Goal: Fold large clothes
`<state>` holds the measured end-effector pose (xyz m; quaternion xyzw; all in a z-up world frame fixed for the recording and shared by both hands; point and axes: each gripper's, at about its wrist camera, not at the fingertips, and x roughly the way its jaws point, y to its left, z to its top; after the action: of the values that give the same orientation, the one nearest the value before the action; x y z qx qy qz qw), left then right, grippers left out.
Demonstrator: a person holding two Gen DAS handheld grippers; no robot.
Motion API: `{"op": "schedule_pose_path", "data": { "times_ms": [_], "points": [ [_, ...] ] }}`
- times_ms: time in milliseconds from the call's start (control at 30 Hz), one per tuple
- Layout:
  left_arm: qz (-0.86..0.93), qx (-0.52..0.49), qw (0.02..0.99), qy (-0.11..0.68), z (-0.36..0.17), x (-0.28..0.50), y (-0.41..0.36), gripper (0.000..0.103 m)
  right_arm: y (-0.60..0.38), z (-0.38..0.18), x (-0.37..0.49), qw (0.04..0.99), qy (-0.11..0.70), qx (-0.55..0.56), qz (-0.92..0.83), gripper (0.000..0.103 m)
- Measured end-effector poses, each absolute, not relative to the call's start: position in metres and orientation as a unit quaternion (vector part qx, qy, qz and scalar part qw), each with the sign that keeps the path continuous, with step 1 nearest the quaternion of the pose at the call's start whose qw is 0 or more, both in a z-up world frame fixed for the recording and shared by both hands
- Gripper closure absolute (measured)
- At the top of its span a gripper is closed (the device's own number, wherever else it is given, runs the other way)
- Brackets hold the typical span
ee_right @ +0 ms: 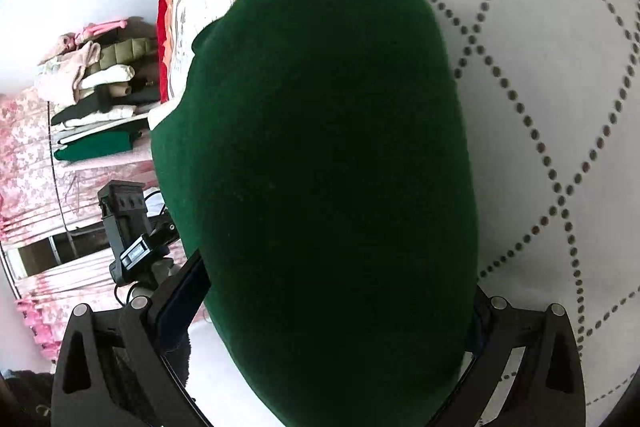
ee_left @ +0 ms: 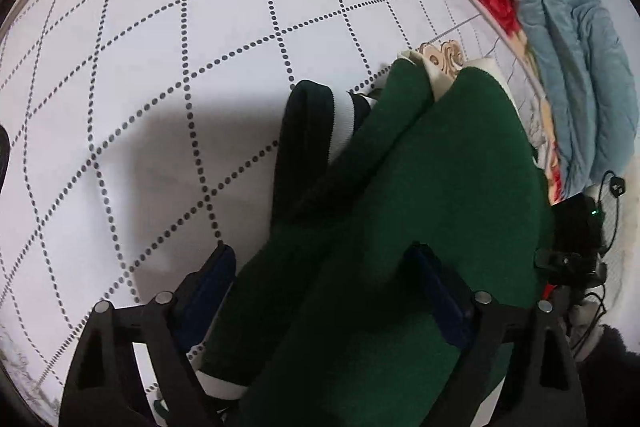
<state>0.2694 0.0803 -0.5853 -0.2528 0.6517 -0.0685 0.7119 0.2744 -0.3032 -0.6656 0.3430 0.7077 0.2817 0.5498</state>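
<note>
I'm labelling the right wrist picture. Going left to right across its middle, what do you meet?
Pink floral curtain → stack of folded clothes → green garment → white mattress with dotted diamond quilting.

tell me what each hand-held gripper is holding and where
Green garment lies between both sets of open fingers, left hand-held gripper and right hand-held gripper; no firm hold shows.
</note>
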Motion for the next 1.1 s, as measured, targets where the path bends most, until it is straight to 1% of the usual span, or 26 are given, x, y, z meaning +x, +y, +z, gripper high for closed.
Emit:
{"op": "schedule_pose_path", "data": {
  "times_ms": [67,133,167,200,267,300,333,367,400,500,567,600,633,667,733,767,867,900,967,1033,1100],
  "points": [
    [-0.069,-0.261,0.714,0.647,-0.585,0.271,0.084,0.023,-0.301,-0.67,0.276,0.545,0.703,0.363,0.276,0.0],
    [-0.076,-0.267,0.715,0.642,-0.585,0.267,0.086,0.032,-0.305,-0.671,0.27,0.539,0.703,0.378,0.268,0.0],
    [-0.08,-0.275,0.714,0.639,-0.586,0.267,0.087,0.033,-0.307,-0.671,0.265,0.536,0.703,0.384,0.266,0.0],
    [-0.084,-0.28,0.713,0.638,-0.587,0.265,0.089,0.037,-0.307,-0.672,0.263,0.533,0.703,0.388,0.266,0.0],
    [-0.089,-0.286,0.712,0.634,-0.588,0.267,0.09,0.041,-0.303,-0.677,0.263,0.531,0.699,0.398,0.267,0.0],
    [-0.093,-0.285,0.713,0.633,-0.589,0.266,0.089,0.046,-0.3,-0.676,0.266,0.528,0.698,0.402,0.268,0.0],
    [-0.096,-0.288,0.715,0.63,-0.588,0.265,0.09,0.054,-0.296,-0.678,0.268,0.524,0.697,0.407,0.271,0.0],
    [-0.096,-0.294,0.715,0.627,-0.587,0.264,0.092,0.055,-0.292,-0.678,0.271,0.523,0.697,0.406,0.274,0.0],
    [-0.095,-0.297,0.716,0.625,-0.585,0.262,0.093,0.06,-0.286,-0.678,0.274,0.523,0.698,0.402,0.277,0.0],
    [-0.114,-0.306,0.723,0.609,-0.572,0.256,0.096,0.081,-0.271,-0.672,0.28,0.525,0.703,0.384,0.288,0.0],
    [-0.114,-0.295,0.727,0.61,-0.569,0.257,0.093,0.081,-0.271,-0.672,0.282,0.521,0.701,0.391,0.29,0.004],
    [-0.112,-0.289,0.727,0.613,-0.571,0.258,0.091,0.08,-0.27,-0.672,0.282,0.519,0.701,0.393,0.291,0.005],
    [-0.106,-0.288,0.724,0.618,-0.576,0.26,0.092,0.07,-0.268,-0.671,0.283,0.517,0.701,0.394,0.292,0.006],
    [-0.098,-0.288,0.721,0.622,-0.58,0.263,0.092,0.064,-0.266,-0.67,0.284,0.516,0.702,0.394,0.291,0.006],
    [-0.089,-0.285,0.72,0.626,-0.585,0.264,0.096,0.047,-0.261,-0.669,0.286,0.516,0.705,0.391,0.289,0.006],
    [-0.083,-0.283,0.722,0.626,-0.585,0.263,0.099,0.043,-0.258,-0.668,0.287,0.516,0.706,0.391,0.288,0.006],
    [-0.082,-0.286,0.722,0.625,-0.584,0.26,0.107,0.037,-0.251,-0.665,0.29,0.515,0.708,0.388,0.288,0.006],
    [-0.079,-0.292,0.72,0.624,-0.587,0.26,0.109,0.032,-0.25,-0.666,0.292,0.514,0.709,0.388,0.289,0.006],
    [-0.087,-0.312,0.712,0.623,-0.596,0.26,0.113,0.027,-0.244,-0.665,0.294,0.511,0.711,0.387,0.289,0.006],
    [-0.097,-0.324,0.708,0.62,-0.601,0.261,0.114,0.02,-0.245,-0.671,0.295,0.507,0.713,0.385,0.294,0.006],
    [-0.106,-0.324,0.709,0.618,-0.601,0.265,0.111,0.017,-0.243,-0.673,0.295,0.504,0.715,0.384,0.295,0.006]
  ]
}}
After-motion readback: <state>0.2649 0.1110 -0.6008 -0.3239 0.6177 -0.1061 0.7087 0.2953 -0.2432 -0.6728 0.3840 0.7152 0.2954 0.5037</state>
